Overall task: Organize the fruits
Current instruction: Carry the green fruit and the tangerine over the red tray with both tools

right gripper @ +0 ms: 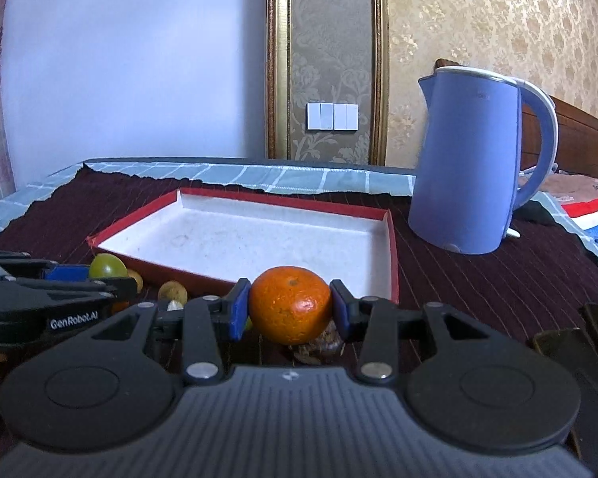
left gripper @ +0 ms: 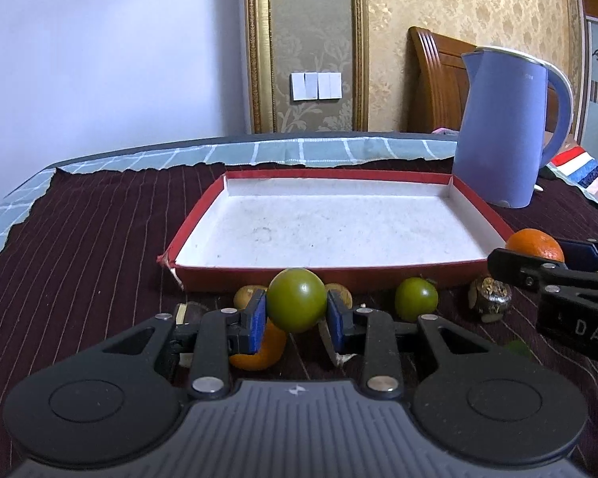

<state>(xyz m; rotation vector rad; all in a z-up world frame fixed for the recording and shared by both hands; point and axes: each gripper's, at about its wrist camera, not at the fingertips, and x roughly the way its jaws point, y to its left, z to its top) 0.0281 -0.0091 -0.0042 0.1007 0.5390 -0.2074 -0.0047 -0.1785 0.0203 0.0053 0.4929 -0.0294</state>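
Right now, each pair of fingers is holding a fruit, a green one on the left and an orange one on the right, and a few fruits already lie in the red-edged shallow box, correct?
Not quite. The red-edged shallow box holds no fruit, as the left wrist view shows. The left fingers do grip the round green fruit, and the right fingers the orange tangerine.

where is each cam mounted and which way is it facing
Left wrist: rides the left gripper, looking forward and slightly down at its held green fruit and the red-rimmed tray.
Right wrist: rides the right gripper, looking likewise over its held orange.
Shared: tray, blue kettle, each other's gripper.
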